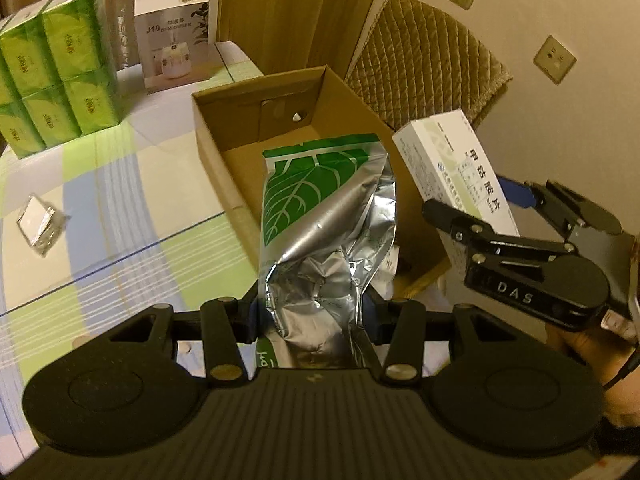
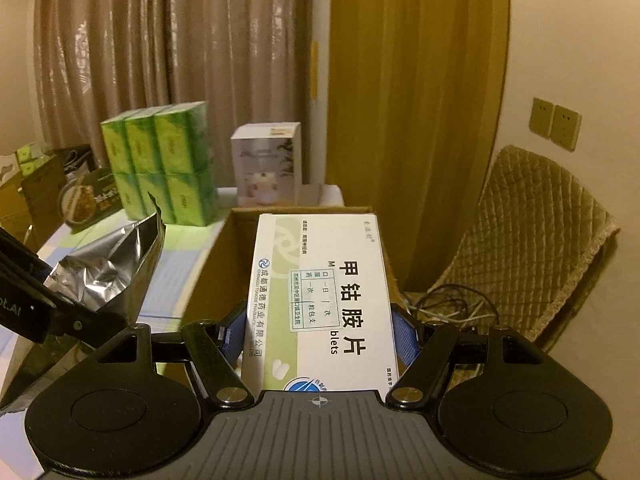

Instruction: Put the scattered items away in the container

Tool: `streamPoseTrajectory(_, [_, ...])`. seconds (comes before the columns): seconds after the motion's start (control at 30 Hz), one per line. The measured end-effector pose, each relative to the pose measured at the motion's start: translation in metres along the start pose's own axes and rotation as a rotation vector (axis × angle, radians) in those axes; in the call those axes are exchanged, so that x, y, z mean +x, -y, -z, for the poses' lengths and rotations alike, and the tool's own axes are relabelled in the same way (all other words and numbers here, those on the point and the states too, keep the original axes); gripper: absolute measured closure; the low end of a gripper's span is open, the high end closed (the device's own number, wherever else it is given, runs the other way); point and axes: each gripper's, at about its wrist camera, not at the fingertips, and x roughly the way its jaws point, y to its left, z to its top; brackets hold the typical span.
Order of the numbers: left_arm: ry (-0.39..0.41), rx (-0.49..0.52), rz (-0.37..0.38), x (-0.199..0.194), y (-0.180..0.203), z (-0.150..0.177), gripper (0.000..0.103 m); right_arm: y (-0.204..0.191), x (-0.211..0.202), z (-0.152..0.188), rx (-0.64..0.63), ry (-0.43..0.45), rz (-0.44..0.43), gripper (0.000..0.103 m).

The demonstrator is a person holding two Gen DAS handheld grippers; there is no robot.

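Foil pouch (image 1: 324, 240) hides cardboard box (image 1: 224, 128) floor; pouch btm cut off behind gripper body. Medicine box (image 2: 324, 300) near end hidden too. Small packet (image 1: 40, 220) on table: blurred, unreadable.

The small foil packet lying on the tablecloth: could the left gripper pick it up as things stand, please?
Probably not yet. The left gripper is shut on the green foil bag, so its jaws are occupied. The small foil packet itself lies unobstructed on the tablecloth.

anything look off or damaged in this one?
Nothing is spilled. The foil pouch in the left gripper is crumpled and creased, its top edge ragged in the right wrist view. One small foil packet lies alone on the tablecloth, outside the cardboard box. The medicine box in the right gripper looks intact.
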Motion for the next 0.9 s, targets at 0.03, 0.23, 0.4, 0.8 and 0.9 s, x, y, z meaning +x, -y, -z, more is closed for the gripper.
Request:
streamPoseTrajectory(0.03, [0.001,-0.003,0.001,0.003,0.003,-0.003,0.061,0.004,0.002,0.000,0.002,-0.003,0.002,0.035])
streamPoseTrajectory(0.23, [0.005,-0.043,0.020,0.022,0.014,-0.024,0.061,0.021,0.017,-0.002,0.005,-0.017,0.006,0.035])
streamPoseTrajectory(0.4, [0.007,-0.080,-0.002,0.040,0.016,-0.038,0.061,0.030,0.033,-0.005,0.006,-0.027,0.002,0.035])
streamPoseTrajectory(0.8, [0.012,-0.183,-0.005,0.075,0.006,-0.061,0.061,0.049,0.068,-0.012,-0.002,-0.056,-0.001,0.035])
streamPoseTrajectory(0.9, [0.011,-0.203,-0.002,0.081,0.003,-0.065,0.061,0.052,0.076,-0.014,0.002,-0.062,-0.003,0.035])
